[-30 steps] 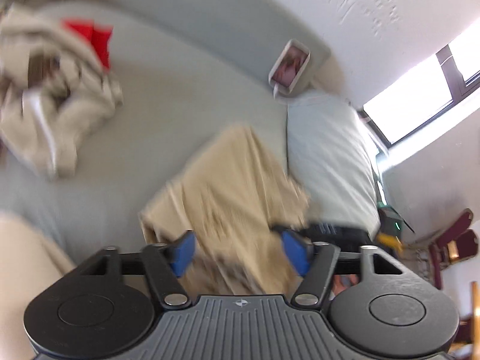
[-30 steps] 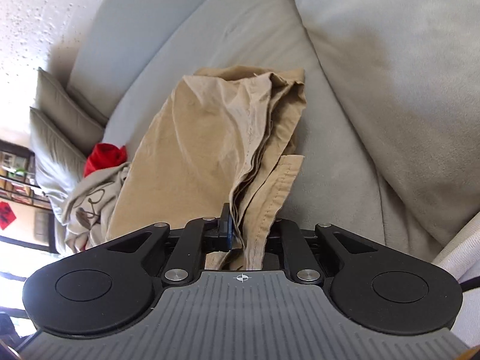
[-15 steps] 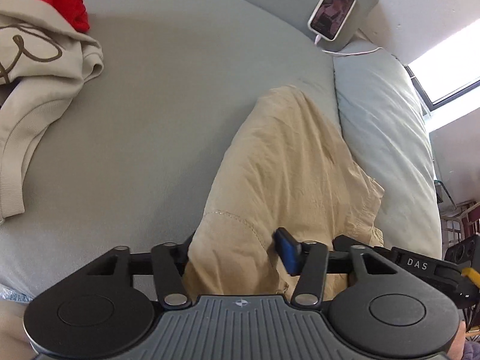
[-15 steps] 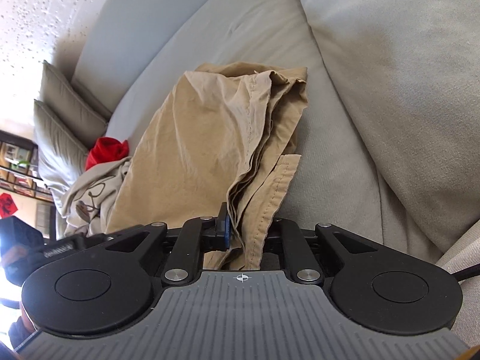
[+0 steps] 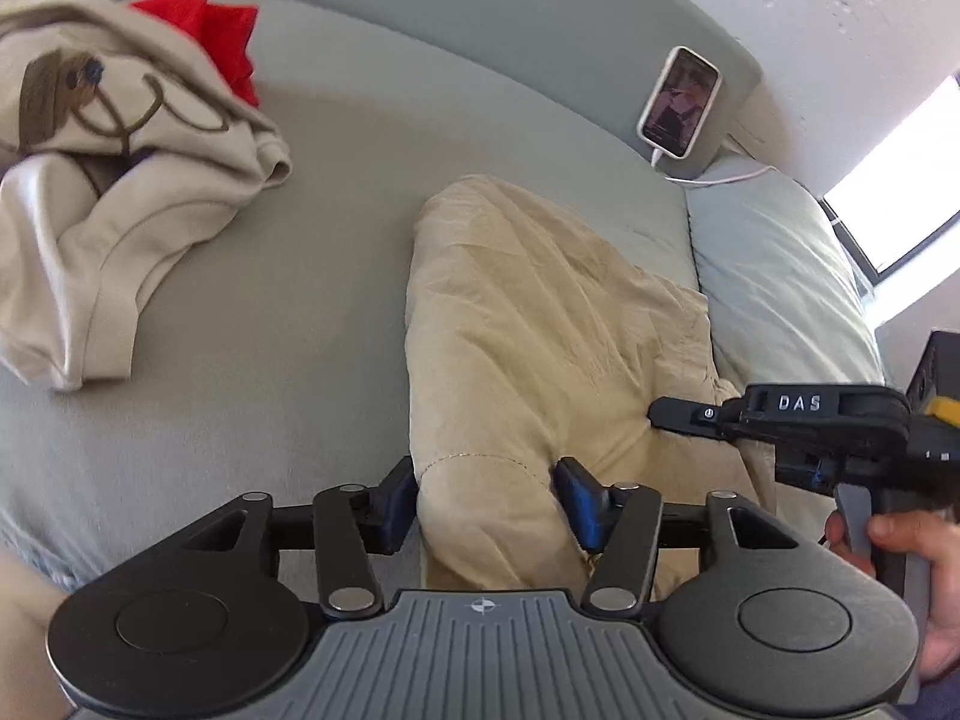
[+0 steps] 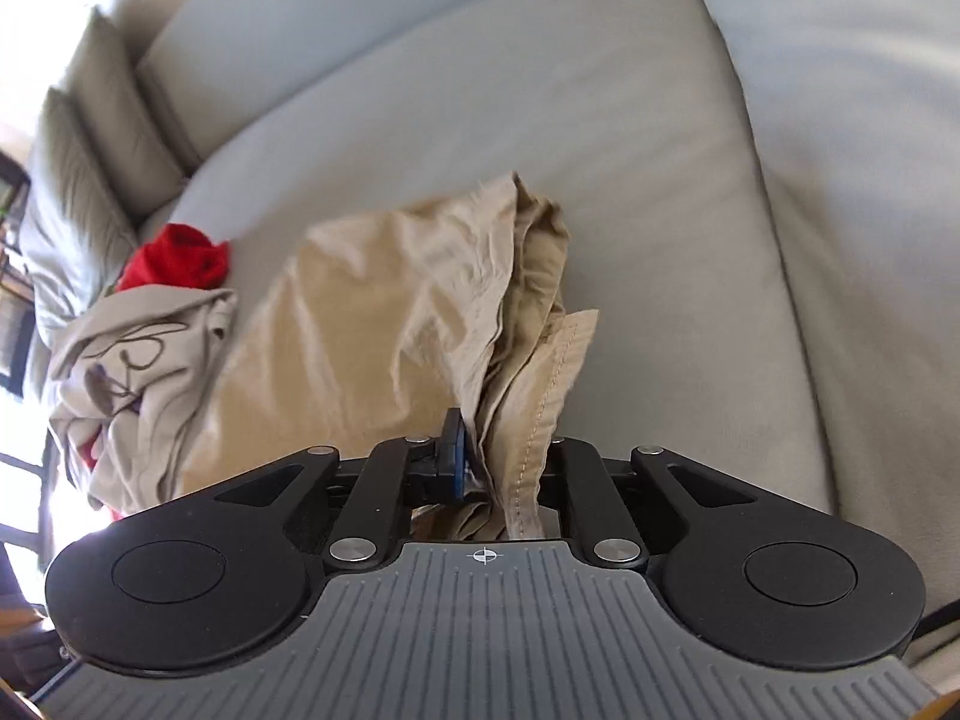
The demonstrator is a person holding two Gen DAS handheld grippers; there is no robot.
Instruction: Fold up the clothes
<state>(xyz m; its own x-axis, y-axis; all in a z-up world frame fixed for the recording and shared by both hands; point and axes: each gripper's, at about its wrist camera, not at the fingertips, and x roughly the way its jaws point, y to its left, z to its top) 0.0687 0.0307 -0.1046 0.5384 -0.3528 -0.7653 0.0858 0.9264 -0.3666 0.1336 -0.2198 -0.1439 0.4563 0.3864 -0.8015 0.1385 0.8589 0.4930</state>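
Note:
A tan garment [image 5: 540, 324] lies bunched lengthwise on the grey sofa seat [image 5: 336, 192]; it also shows in the right wrist view [image 6: 384, 324]. My left gripper [image 5: 486, 498] has its blue-padded jaws around the garment's near hemmed end, with fabric filling the gap between them. My right gripper [image 6: 501, 462] is shut on the garment's gathered edge; it shows in the left wrist view [image 5: 678, 414] at the garment's right side, held by a hand.
A beige sweatshirt [image 5: 108, 180] with a brown print lies crumpled at the left with a red cloth [image 5: 210, 36] behind it. A phone [image 5: 678, 102] on a white cable leans against the sofa back. A grey cushion [image 5: 774, 276] lies at the right.
My left gripper has come down onto the garment's near end and its jaws have narrowed around the fabric. My right gripper has lifted and pulled back, still holding the edge.

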